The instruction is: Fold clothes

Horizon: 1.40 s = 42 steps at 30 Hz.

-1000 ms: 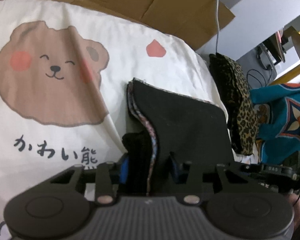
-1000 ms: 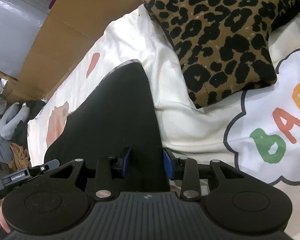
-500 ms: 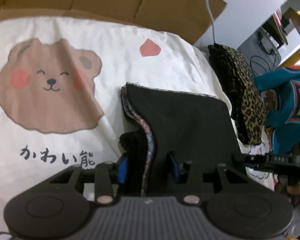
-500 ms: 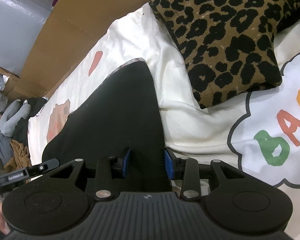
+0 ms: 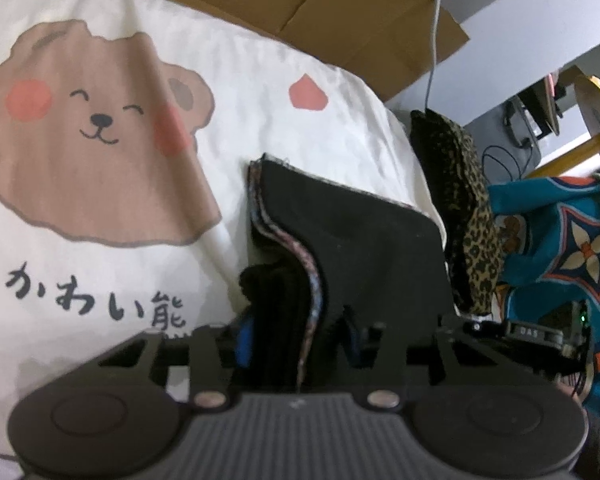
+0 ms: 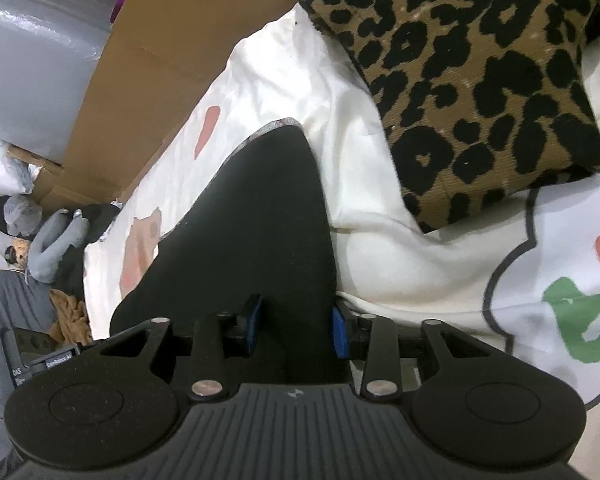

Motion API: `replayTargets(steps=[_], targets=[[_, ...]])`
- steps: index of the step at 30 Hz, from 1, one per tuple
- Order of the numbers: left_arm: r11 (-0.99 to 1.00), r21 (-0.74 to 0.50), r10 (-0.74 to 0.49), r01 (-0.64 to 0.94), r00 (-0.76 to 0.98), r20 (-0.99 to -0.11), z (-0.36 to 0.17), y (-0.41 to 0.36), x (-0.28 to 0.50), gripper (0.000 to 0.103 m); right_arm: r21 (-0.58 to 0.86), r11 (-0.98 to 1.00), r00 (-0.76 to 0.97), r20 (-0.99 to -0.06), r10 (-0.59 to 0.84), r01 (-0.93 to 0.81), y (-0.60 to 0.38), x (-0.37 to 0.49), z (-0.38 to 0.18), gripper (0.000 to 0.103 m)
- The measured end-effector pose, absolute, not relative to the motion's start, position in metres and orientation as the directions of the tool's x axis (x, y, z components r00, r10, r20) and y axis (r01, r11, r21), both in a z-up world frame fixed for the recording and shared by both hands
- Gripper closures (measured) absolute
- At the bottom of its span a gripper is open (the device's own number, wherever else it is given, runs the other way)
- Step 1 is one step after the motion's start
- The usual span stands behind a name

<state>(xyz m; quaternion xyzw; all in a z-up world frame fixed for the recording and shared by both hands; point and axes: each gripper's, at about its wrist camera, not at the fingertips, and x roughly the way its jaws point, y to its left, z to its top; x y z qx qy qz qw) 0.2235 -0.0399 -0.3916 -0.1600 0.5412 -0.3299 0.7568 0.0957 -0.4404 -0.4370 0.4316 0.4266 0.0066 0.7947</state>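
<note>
Black garment (image 5: 364, 248), one folded piece with a patterned edge, lies on a white bear-print sheet (image 5: 100, 272) beside one leopard-print cushion (image 6: 472, 80). Two hand-held grippers angle down at its near edge. Left gripper (image 5: 298, 338) is closing, its blue pads astride the stacked layers. Right gripper (image 6: 296, 330) is closing too, cloth between its pads; whether either yet pinches cannot be told.

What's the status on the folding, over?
Left gripper closing on black garment. Right gripper closing, same garment between its fingers. Garment folded on bedsheet. Leopard cushion alongside, not blocking.
</note>
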Motion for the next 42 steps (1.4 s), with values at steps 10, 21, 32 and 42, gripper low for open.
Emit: replayTargets(steps=[10, 21, 32, 42], targets=[[0.696, -0.673, -0.717, 0.249, 0.191, -0.671, -0.405, -0.024, 0.227, 0.059, 0.702, 0.621, 0.614, -0.672, 0.415, 0.348, -0.446, 0.113, -0.445, 0.076], [0.662, -0.715, -0.746, 0.224, 0.101, -0.658, -0.419, -0.034, 0.245, 0.058, 0.814, 0.485, 0.597, -0.571, 0.564, 0.321, -0.462, 0.122, -0.471, 0.086], [0.688, -0.685, -0.721, 0.241, 0.120, -0.682, -0.416, -0.036, 0.240, 0.060, 0.768, 0.564, 0.559, -0.623, 0.547, 0.304, -0.451, 0.133, -0.460, 0.090], [0.751, -0.575, -0.639, 0.325, 0.136, -0.757, -0.381, -0.051, 0.232, 0.067, 0.695, 0.637, 0.581, -0.684, 0.441, 0.334, -0.431, 0.121, -0.424, 0.095]])
